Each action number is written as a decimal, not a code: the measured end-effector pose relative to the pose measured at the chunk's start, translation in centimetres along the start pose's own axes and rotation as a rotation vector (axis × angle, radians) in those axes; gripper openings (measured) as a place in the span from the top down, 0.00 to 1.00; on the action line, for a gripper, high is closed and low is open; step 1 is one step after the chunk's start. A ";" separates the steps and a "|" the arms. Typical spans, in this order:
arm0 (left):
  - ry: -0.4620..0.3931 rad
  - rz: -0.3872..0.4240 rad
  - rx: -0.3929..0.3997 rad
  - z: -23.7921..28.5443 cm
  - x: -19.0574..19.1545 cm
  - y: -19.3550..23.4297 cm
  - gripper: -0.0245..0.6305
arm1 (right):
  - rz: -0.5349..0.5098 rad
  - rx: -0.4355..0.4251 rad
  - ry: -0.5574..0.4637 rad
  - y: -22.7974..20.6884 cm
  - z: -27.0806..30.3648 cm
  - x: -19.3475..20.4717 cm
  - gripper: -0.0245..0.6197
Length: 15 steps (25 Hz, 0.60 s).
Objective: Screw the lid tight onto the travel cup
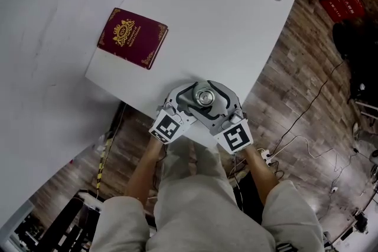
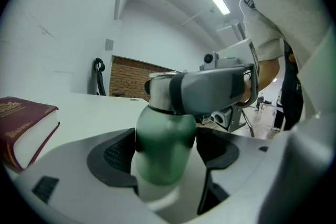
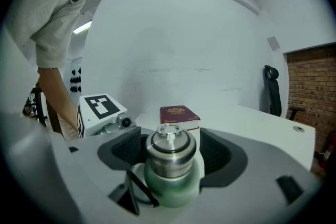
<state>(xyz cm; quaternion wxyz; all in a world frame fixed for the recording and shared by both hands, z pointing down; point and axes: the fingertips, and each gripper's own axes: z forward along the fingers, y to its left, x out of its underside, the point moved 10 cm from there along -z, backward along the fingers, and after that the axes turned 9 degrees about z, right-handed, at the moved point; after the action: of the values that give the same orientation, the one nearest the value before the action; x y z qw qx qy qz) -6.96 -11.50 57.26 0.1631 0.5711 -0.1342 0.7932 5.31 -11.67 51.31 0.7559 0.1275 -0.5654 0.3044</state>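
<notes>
A green travel cup (image 1: 205,95) with a steel lid (image 3: 169,147) stands upright at the near edge of the white table (image 1: 224,9). My left gripper (image 2: 165,147) is shut on the cup's green body (image 2: 163,139), both dark pads against its sides. From the other side, my right gripper (image 3: 170,153) surrounds the lid. Its jaws are open, with a gap between each pad and the lid. In the head view the left gripper (image 1: 199,101) and right gripper (image 1: 211,101) meet around the cup. A black strap (image 3: 137,192) hangs at the cup's side.
A maroon hardback book (image 1: 133,37) lies flat on the table, farther back and to the left of the cup. Right beside the cup the table edge drops to a wooden floor (image 1: 295,85), with cables and a red case (image 1: 339,0).
</notes>
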 end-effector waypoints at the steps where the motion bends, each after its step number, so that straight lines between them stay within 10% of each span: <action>1: 0.008 0.001 -0.003 -0.2 0.0 -0.1 0.44 | 0.008 0.007 -0.004 0.1 -0.2 0.0 0.42; 15: 0.003 -0.142 -0.219 -7.9 -0.3 -0.8 0.44 | 0.150 0.176 -0.055 0.2 -5.0 -0.6 0.51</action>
<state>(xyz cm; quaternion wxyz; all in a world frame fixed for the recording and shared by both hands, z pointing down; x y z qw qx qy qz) -13.35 -7.65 54.52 0.2806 0.5569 -0.1791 0.7610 9.01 -9.01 49.11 0.7011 0.1592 -0.5649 0.4049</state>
